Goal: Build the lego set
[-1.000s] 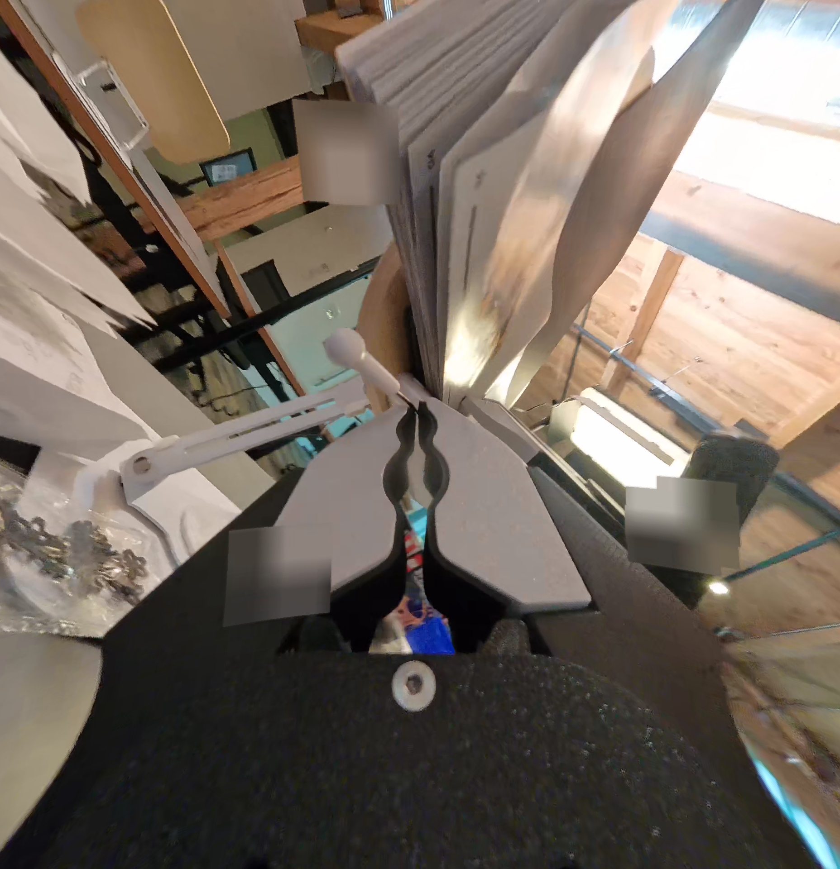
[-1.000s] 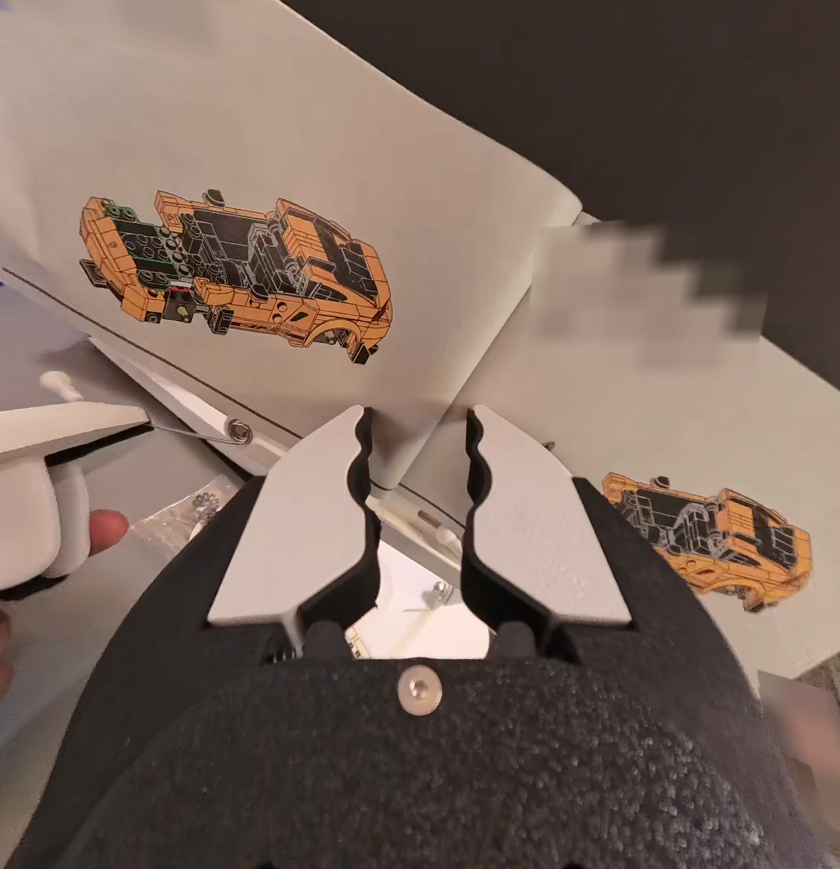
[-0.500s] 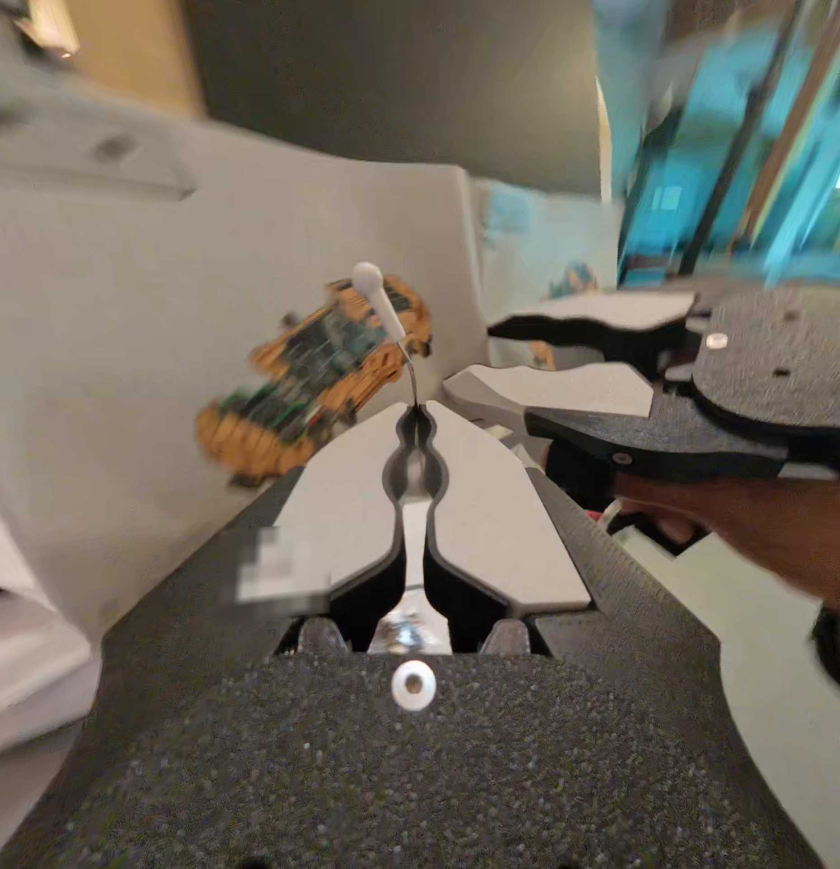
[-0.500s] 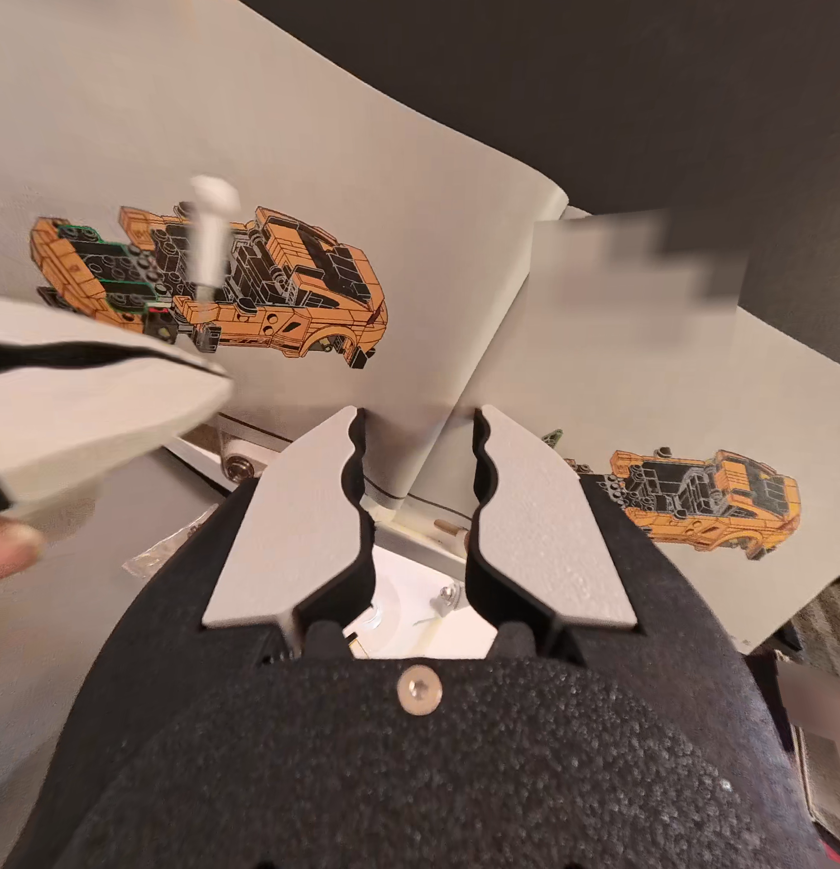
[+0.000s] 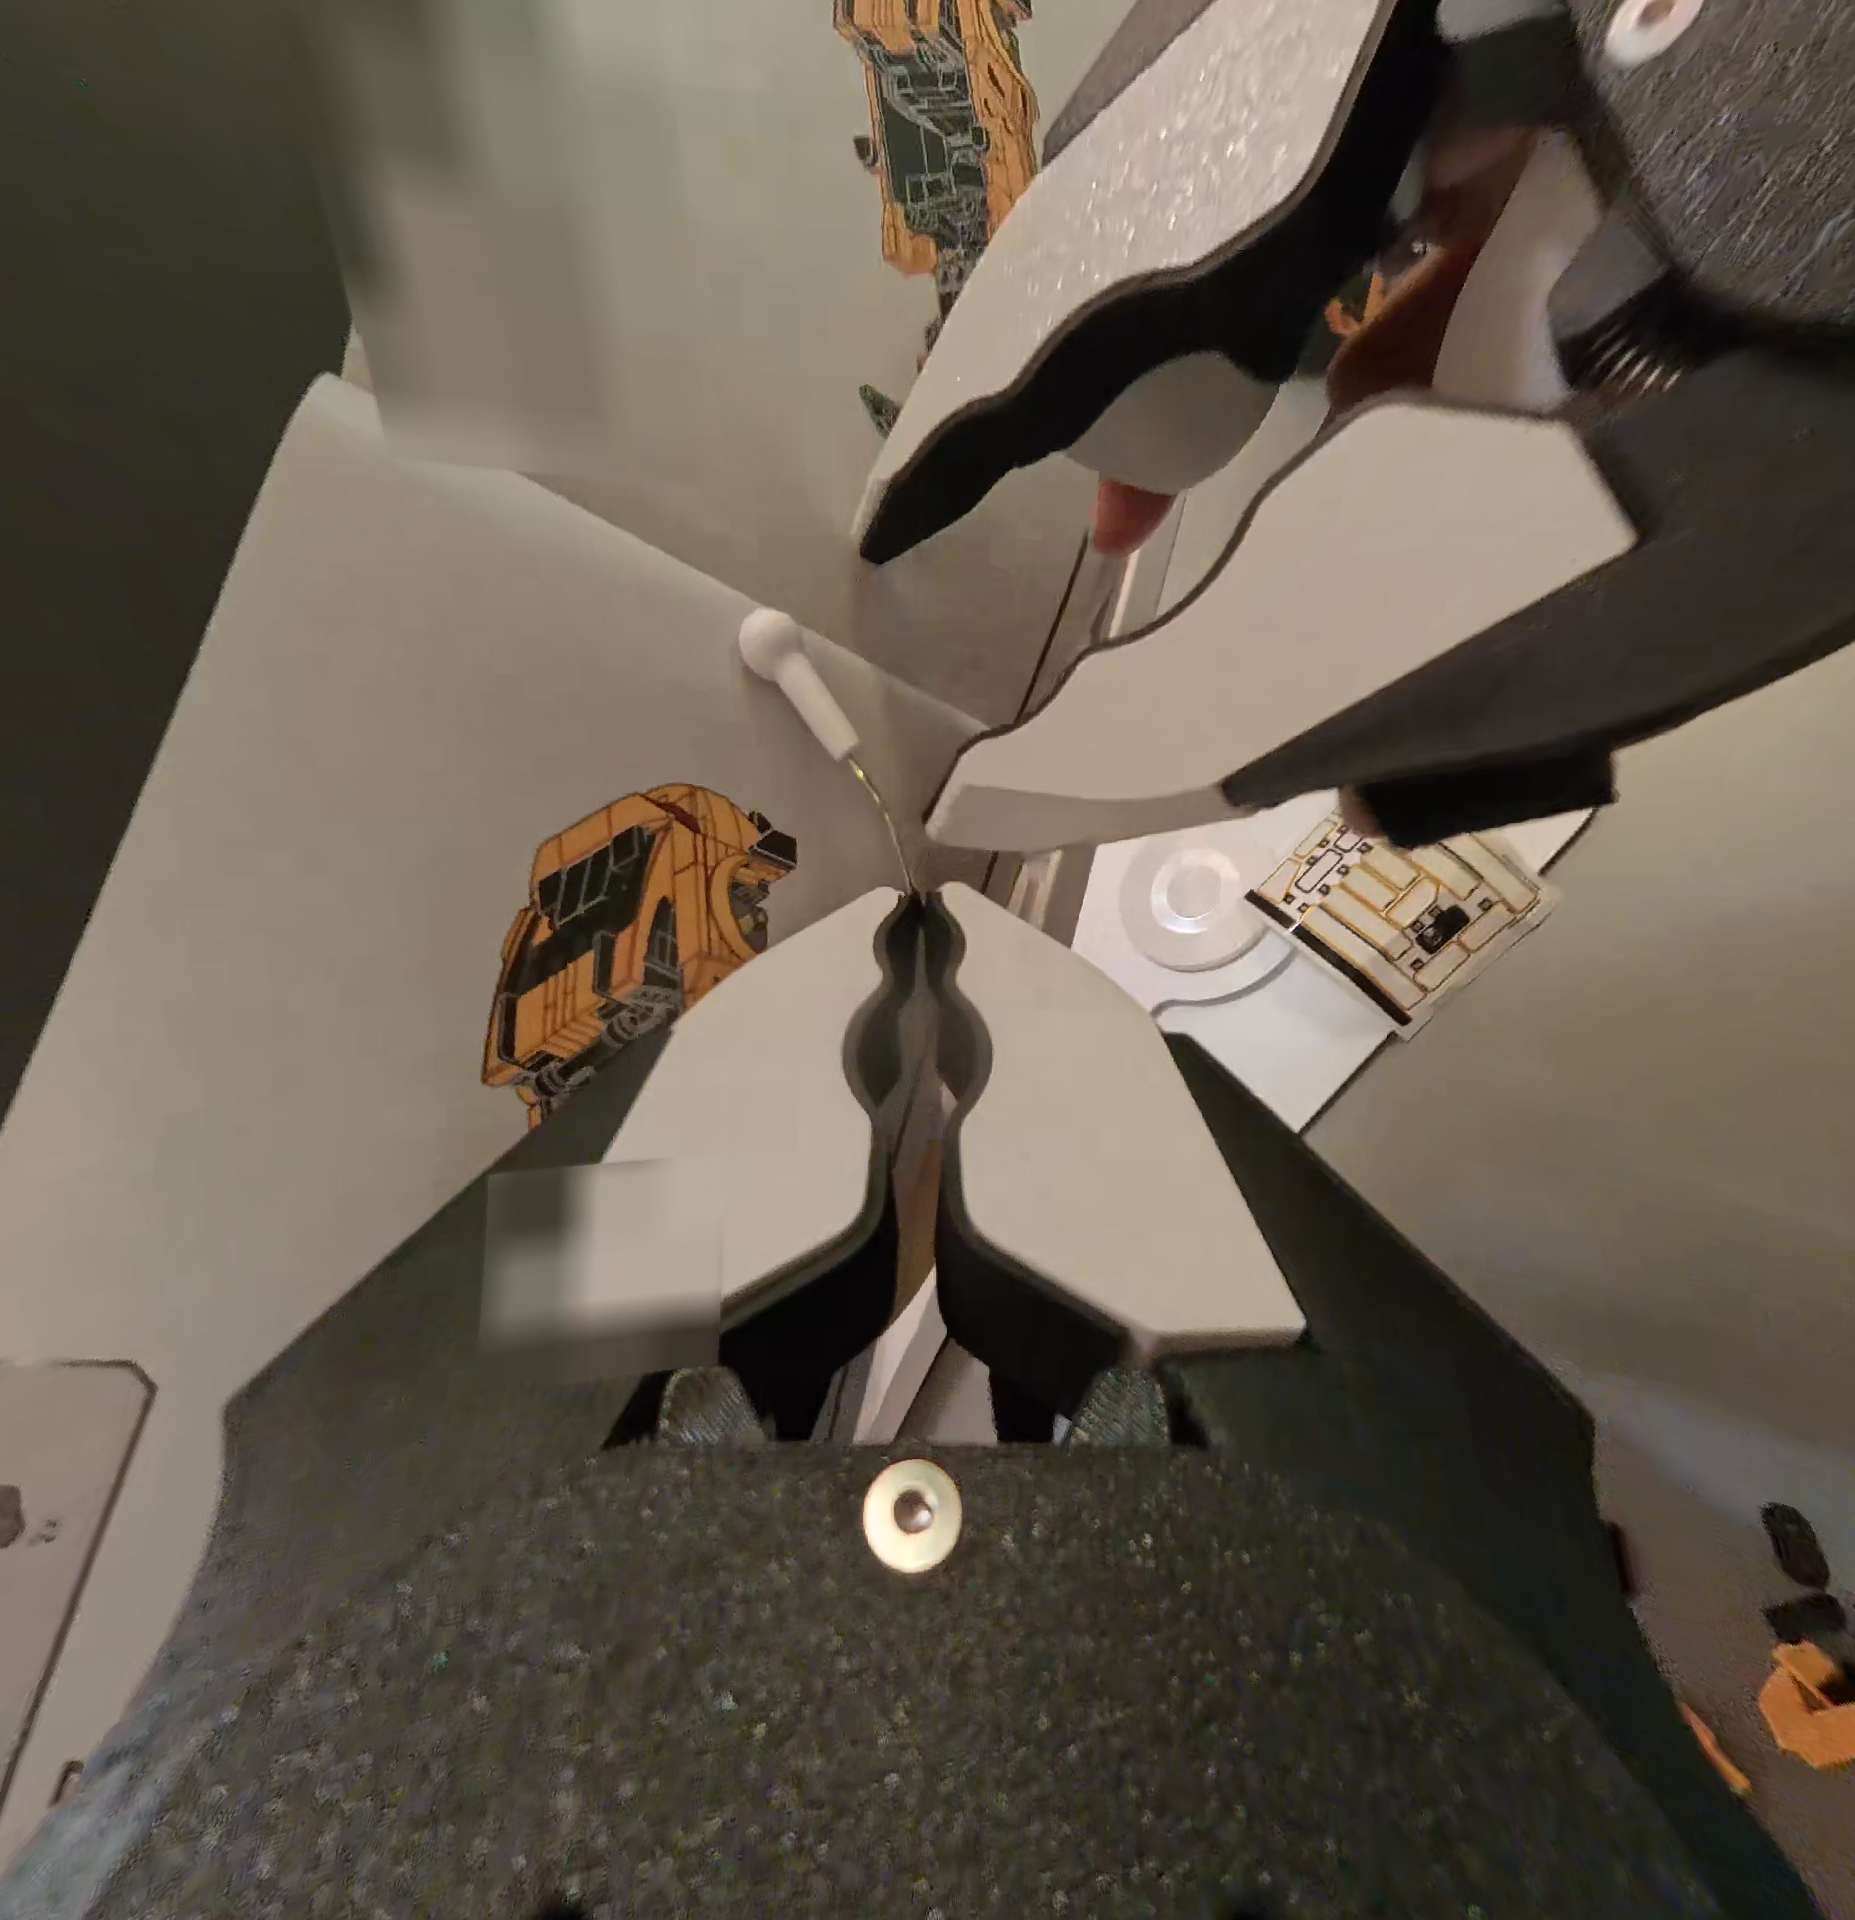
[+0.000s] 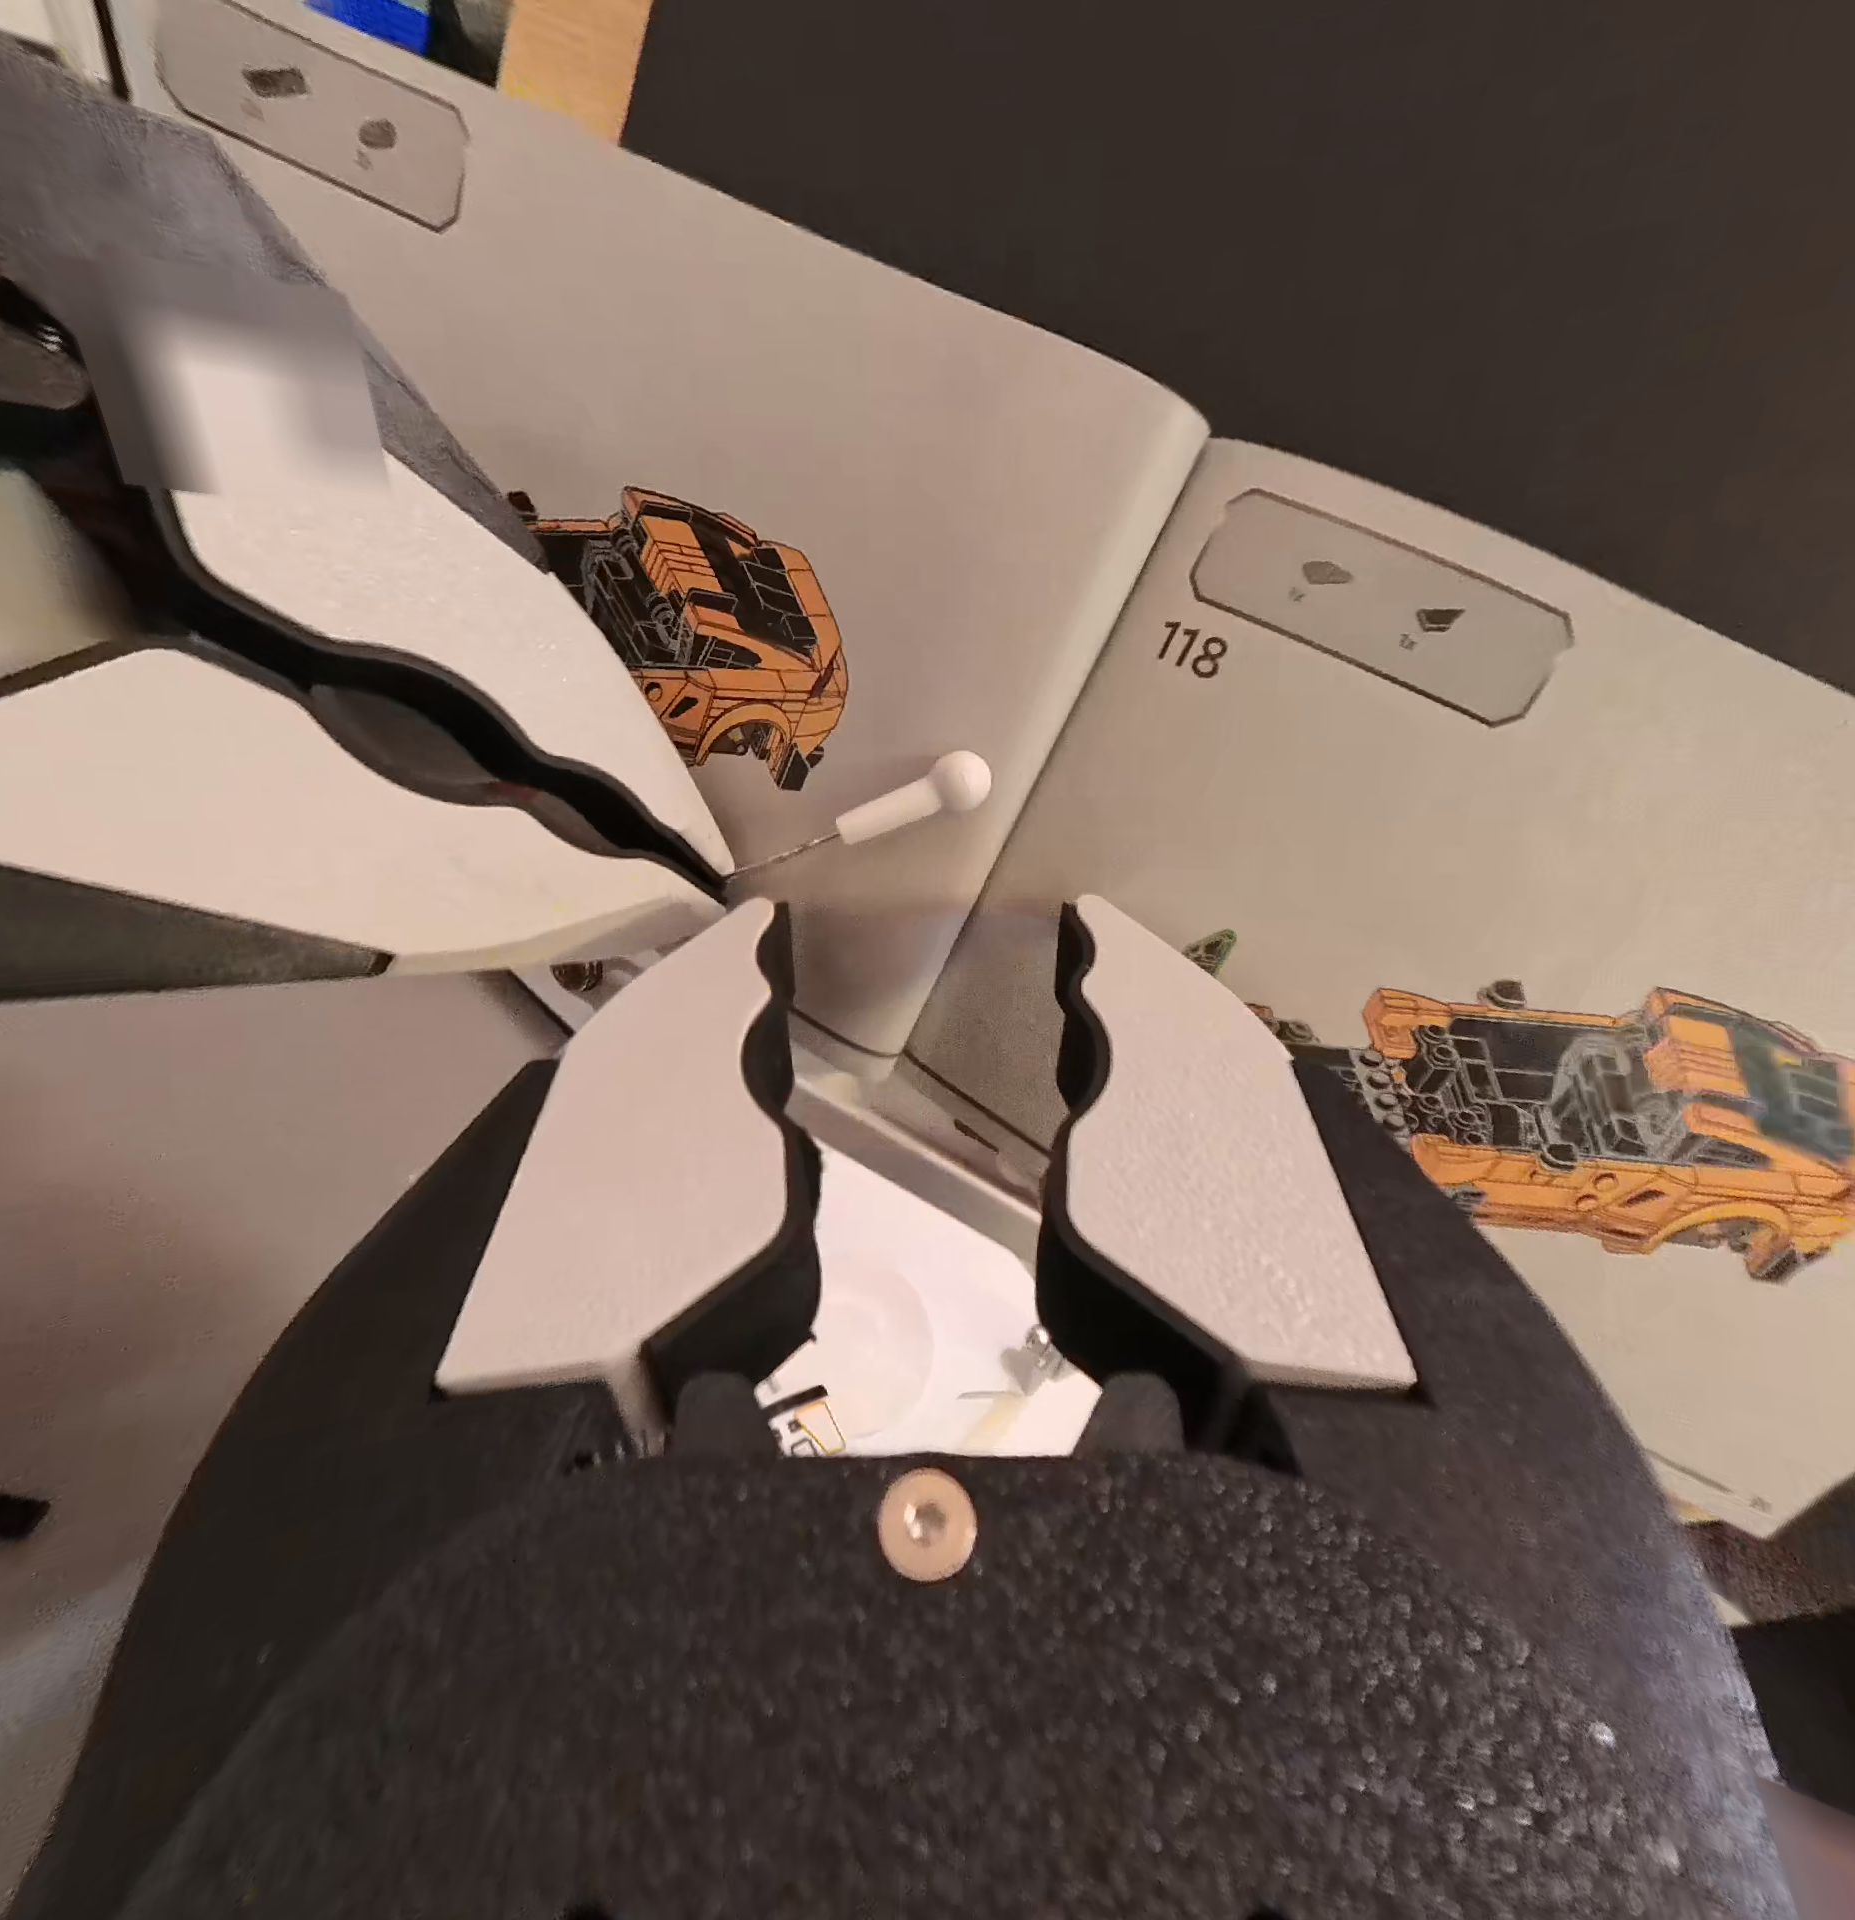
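Left wrist view: left tool (image 5: 918, 906) pinching wire arm (image 5: 881, 821), base hidden.

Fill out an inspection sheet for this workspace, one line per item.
Surface: pale grey table, mostly covered by the booklet.
Job's things: instruction booklet standing open, pages showing orange car drawings; sticker sheet lying flat beside a white holder; loose orange and black bricks at the table edge.
Clutter: nothing seen.
Grippers: left claw shut on a thin wire arm with a white ball tip, against the left page; right claw open, straddling the booklet's fold, holding nothing.
Cables: nothing seen.
Surroundings: dark backdrop behind the booklet.
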Demonstrator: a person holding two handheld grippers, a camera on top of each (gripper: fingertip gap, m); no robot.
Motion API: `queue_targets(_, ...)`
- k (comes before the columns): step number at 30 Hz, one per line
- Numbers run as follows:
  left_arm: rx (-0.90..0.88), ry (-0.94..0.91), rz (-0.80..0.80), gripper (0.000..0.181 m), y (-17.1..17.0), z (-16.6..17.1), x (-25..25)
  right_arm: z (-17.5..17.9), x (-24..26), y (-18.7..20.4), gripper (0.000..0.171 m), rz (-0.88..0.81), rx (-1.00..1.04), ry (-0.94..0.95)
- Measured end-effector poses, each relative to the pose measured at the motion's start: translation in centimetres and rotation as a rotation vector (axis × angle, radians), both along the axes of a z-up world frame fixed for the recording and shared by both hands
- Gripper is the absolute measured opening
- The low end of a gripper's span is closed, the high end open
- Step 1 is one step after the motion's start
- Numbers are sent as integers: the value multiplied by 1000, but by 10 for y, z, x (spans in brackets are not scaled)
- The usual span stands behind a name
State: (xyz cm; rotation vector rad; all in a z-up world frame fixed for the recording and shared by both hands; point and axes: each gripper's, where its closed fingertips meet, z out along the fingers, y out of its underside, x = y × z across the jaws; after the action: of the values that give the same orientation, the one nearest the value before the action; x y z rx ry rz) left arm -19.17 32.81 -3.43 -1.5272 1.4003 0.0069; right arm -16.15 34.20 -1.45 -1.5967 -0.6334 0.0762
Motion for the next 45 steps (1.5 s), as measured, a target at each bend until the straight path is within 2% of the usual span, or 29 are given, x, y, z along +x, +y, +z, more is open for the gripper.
queue_targets(4, 59, 50, -22, 2, -1, -1, 2, -3, 6, -4, 39, 17, 4, -30)
queue_targets(8, 102, 126, -49, 1, 0, -7, 8, -12, 1, -2, 38, 31, -2, -60)
queue_targets(16, 16, 139, -34, 2, 1, -9, 10, -15, 3, -5, 38, 41, -2, -59)
queue_targets(20, -30, -5, -16, 12, -7, 1, 6, -12, 16, -9, 38, 28, 9, -54)
queue_targets(25, -83, -263, 191, 8, -7, 7, -46, 16, 77, -12, 40, -81, 136, -36)
queue_targets(27, -136, -378, 258, 8, -5, 0, -69, 31, 120, -7, 50, -139, 169, 40)
queue_targets(29, -204, -453, 305, 10, 1, -10, -84, 35, 160, 6, 74, -156, 120, 114)
queue_targets(31, -219, -478, 310, 5, 7, -13, -89, 25, 186, 24, 95, -134, -4, 175)
queue_targets(33, -209, -465, 311, 0, 11, -12, -90, 15, 189, 34, 100, -44, -117, 252)
queue_targets(36, -204, -441, 319, 0, 17, -11, -91, -1, 178, 43, 93, 62, -231, 304)
queue_targets(38, -209, -444, 323, 0, 20, -11, -91, -11, 165, 42, 70, 143, -287, 322)
queue_targets(40, -203, -439, 326, 0, 20, -13, -93, -11, 163, 39, 67, 126, -284, 339)
queue_targets(42, -195, -440, 343, 10, 21, -14, -97, -11, 165, 28, 61, 103, -277, 347)
queue_targets(45, -221, -483, 342, 14, 20, -16, -99, -11, 167, 15, 57, 61, -234, 334)
